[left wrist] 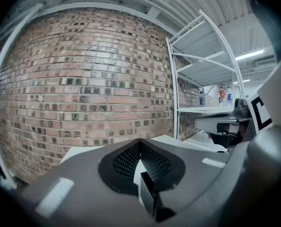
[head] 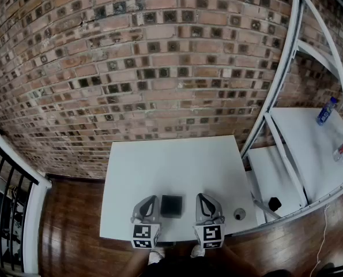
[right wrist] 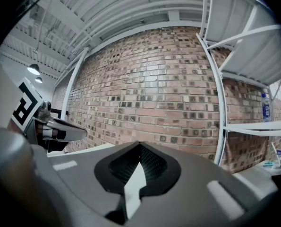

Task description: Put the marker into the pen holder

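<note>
On the white table (head: 171, 160) a black square pen holder (head: 171, 206) stands near the front edge, between my two grippers. The left gripper (head: 154, 199) rests just left of it, the right gripper (head: 201, 197) just right of it. Both are shut with nothing in them. In the left gripper view the jaws meet at the left gripper's (left wrist: 140, 142) tips, and a dark corner of the pen holder (left wrist: 148, 193) shows through the gap. The right gripper (right wrist: 140, 145) shows only white table through its gap. A small round object (head: 239, 214), possibly the marker on end, stands right of the right gripper.
A brick wall (head: 159, 68) rises behind the table. A white metal shelf rack (head: 309, 143) stands to the right, with bottles (head: 326, 111) on it and a black object (head: 274, 203) on its low shelf. A black railing (head: 4, 201) is at the left, over a wooden floor.
</note>
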{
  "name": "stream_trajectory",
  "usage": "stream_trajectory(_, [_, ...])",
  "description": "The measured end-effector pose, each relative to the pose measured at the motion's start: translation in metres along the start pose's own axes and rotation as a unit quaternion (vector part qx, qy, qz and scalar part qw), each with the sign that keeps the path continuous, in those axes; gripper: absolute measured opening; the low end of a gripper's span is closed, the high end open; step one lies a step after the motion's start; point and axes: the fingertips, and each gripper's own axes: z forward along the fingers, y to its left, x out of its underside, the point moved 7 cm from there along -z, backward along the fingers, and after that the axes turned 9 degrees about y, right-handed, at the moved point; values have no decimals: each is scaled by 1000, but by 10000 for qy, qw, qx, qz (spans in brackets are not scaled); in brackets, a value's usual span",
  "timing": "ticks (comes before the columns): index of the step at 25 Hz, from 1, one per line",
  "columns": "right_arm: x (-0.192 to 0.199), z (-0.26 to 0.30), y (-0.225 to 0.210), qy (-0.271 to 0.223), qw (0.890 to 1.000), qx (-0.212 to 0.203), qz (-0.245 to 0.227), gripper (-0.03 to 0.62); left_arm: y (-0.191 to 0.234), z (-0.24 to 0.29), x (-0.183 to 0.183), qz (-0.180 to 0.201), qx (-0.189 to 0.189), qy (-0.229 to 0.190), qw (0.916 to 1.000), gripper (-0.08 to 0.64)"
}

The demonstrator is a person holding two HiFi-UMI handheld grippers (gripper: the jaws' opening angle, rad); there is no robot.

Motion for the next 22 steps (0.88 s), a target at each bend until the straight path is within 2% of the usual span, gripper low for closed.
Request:
stream_trajectory(4, [9, 3, -3, 184, 9998, -29, 68, 2, -1, 1, 1, -65, 42, 10, 10000, 14])
stream_trajectory(9, [38, 14, -13, 1046, 9937, 193, 365, 2, 0, 2, 4, -88, 29, 61, 9999, 14])
stream_trajectory(13, [72, 28, -20, 1888, 9805, 235, 488, 8, 1, 4, 6, -134, 34, 119, 9998, 14])
stream_trajectory(15, [85, 34, -19, 2255, 9724, 149, 579, 51, 3, 6, 9, -124, 14, 148, 9998, 14])
stream_trajectory(22, [127, 45, -7, 3242, 9433, 44, 706, 62, 6, 5, 9, -178, -19, 188, 9997, 14])
